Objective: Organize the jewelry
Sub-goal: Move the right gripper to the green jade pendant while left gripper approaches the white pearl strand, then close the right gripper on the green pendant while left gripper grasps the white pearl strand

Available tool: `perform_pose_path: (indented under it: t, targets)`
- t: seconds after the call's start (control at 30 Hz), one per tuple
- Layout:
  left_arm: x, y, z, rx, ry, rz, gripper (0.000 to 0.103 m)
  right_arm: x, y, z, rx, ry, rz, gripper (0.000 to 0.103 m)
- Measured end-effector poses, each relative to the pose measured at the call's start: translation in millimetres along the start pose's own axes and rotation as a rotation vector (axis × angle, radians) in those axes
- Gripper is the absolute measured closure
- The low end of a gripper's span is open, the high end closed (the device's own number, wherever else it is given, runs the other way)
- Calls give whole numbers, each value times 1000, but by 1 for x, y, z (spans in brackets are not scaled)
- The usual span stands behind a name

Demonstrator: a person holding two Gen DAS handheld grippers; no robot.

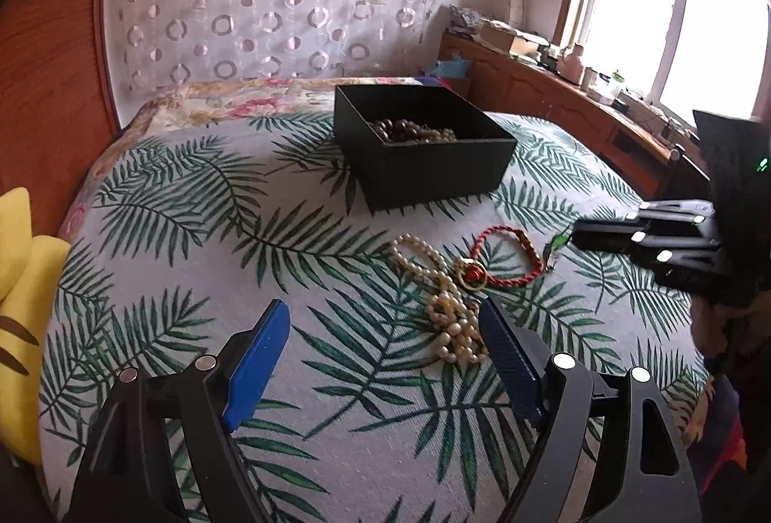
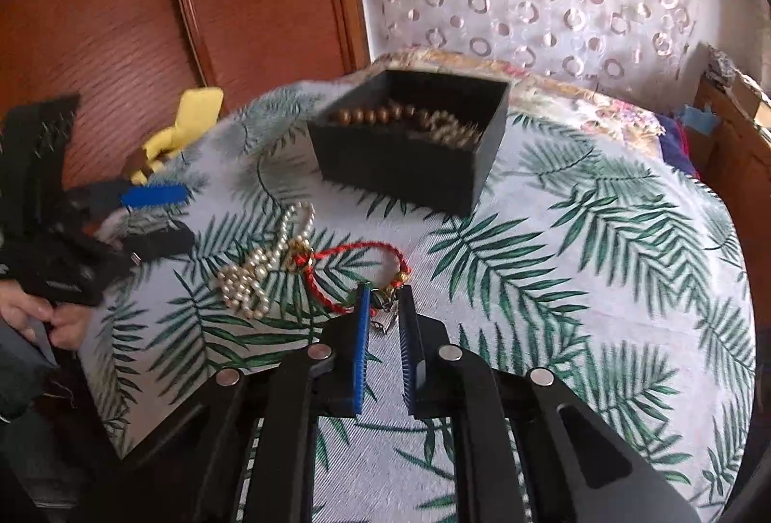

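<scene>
Pinching red cord bracelet, right claw; nothing legible.

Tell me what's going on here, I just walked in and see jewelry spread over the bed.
A person is sorting jewelry with a gripper in each hand. The right gripper has closed on the clasp end of the red cord bracelet, which lies on the palm-leaf bedspread. The left gripper is open, right next to the pearl necklace, holding nothing. The black box behind already contains brown beads and another pale strand.
</scene>
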State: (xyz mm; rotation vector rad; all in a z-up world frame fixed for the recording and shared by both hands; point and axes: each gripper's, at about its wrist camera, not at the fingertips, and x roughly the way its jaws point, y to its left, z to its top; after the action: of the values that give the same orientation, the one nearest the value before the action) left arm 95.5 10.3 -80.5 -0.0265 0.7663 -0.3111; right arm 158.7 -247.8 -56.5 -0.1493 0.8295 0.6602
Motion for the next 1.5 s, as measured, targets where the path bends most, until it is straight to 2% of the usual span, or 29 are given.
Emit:
perform_pose_path:
  t: [0.17, 0.33, 0.5, 0.73, 0.93, 1.37, 1.4, 1.43, 1.5]
  targets:
    - [2, -10, -5, 25, 20, -14, 27, -22, 2, -2, 4, -62, -22, 90]
    - [1, -20, -9, 46, 37, -44, 43, -38, 3, -11, 31, -104, -21, 90]
    - [7, -29, -12, 70, 65, -60, 68, -36, 5, -24, 43, -98, -46, 90]
    - [13, -31, -10, 77, 77, -35, 83, -23, 4, -41, 79, -81, -45, 90]
    - [21, -23, -9, 75, 99, -22, 89, -15, 6, -45, 76, -68, -49, 90]
    - [30, -29, -3, 109, 115, -15, 89, -16, 4, -47, 92, -76, -35, 90]
    - [31, -28, -3, 110, 114, -18, 90, -16, 4, -47, 92, -76, -35, 90]
    - [31, -28, -3, 110, 115, -27, 98, -16, 4, -47, 92, -77, -34, 90]
    - [30, -29, -3, 117, 119, -43, 99, -16, 4, -47, 92, -76, -35, 90]
